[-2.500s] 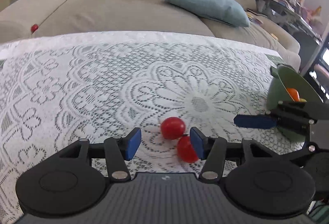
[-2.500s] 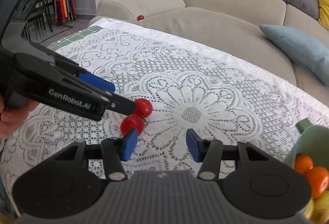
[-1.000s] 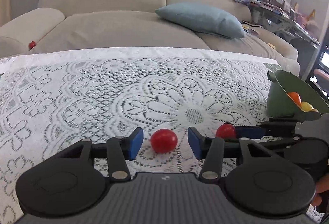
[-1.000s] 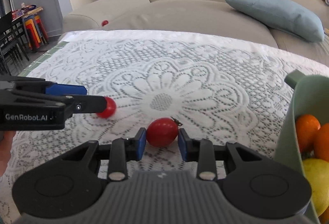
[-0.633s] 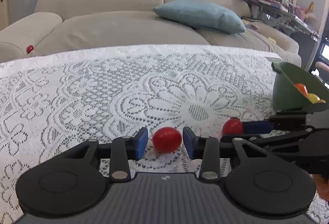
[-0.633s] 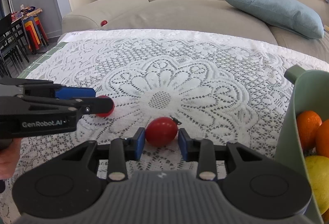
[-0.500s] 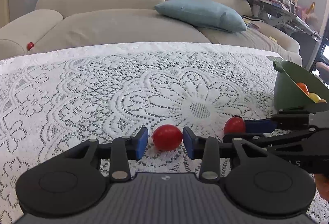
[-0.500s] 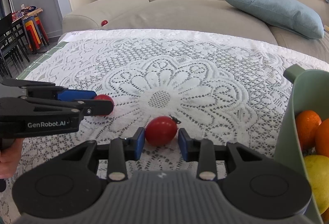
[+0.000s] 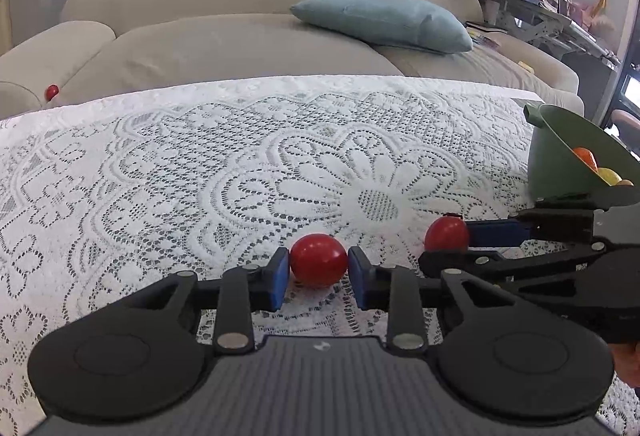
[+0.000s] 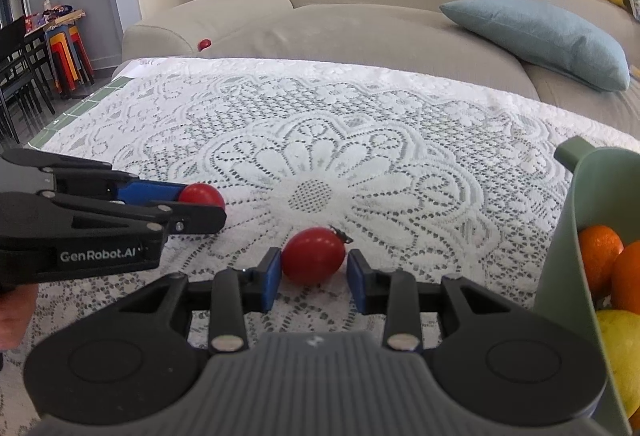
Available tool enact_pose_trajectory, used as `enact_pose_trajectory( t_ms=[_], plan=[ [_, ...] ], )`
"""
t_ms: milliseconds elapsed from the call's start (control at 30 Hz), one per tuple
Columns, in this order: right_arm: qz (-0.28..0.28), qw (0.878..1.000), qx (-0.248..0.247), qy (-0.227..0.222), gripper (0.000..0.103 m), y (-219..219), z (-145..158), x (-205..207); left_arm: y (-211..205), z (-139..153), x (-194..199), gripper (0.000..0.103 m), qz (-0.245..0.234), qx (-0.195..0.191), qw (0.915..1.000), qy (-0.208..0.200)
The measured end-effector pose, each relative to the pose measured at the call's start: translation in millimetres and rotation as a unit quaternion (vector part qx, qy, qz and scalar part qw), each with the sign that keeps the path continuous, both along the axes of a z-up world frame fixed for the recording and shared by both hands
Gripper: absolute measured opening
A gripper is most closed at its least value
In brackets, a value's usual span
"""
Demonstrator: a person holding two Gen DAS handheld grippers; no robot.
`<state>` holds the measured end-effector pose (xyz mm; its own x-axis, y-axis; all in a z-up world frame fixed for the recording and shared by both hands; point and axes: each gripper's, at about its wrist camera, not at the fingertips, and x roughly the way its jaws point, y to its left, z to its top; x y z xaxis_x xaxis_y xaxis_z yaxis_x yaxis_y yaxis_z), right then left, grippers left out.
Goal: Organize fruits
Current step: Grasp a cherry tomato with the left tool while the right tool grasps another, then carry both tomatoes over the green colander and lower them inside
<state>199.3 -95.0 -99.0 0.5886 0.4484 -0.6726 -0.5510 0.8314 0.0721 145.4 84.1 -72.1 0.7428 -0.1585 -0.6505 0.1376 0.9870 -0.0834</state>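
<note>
Red tomato (image 9: 318, 260) between left gripper (image 9: 318, 272) pads, jaws just closing onto it. Right gripper (image 10: 313, 274) clamps second tomato (image 10: 313, 255) on lace cloth (image 10: 360, 140).

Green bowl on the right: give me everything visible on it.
The green bowl looks like matte plastic, with a tall sloping wall and a small spout or lug at its rim. It stands on the lace cloth at the table's right edge, partly cut off by the frame. Inside are oranges and a yellow fruit. Neither gripper touches it.
</note>
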Motion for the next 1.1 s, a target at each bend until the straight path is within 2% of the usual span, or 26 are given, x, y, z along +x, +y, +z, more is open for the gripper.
enact_pose_trajectory(
  t_ms=[267,600,1000,1100],
  plan=[
    [-0.003,1.000,-0.003,-0.004,0.030,-1.4,1.1,-1.0,4.9,0.5,0.9,0.035,0.022,-0.003,0.9997,0.002],
    [0.001,1.000,0.005,-0.018,0.030,-7.5,15.3,-11.7,8.7,13.4,-10.8,0.035,0.039,-0.027,0.9988,-0.011],
    [0.001,0.999,0.038,-0.036,0.030,-39.7,52.5,-37.0,-14.1,38.9,-28.5,0.035,0.014,-0.037,0.9989,-0.026],
    [-0.004,0.998,0.045,-0.044,0.030,-53.0,62.5,-45.1,-22.6,47.4,-33.0,0.035,0.006,-0.050,0.9984,-0.026]
  ],
)
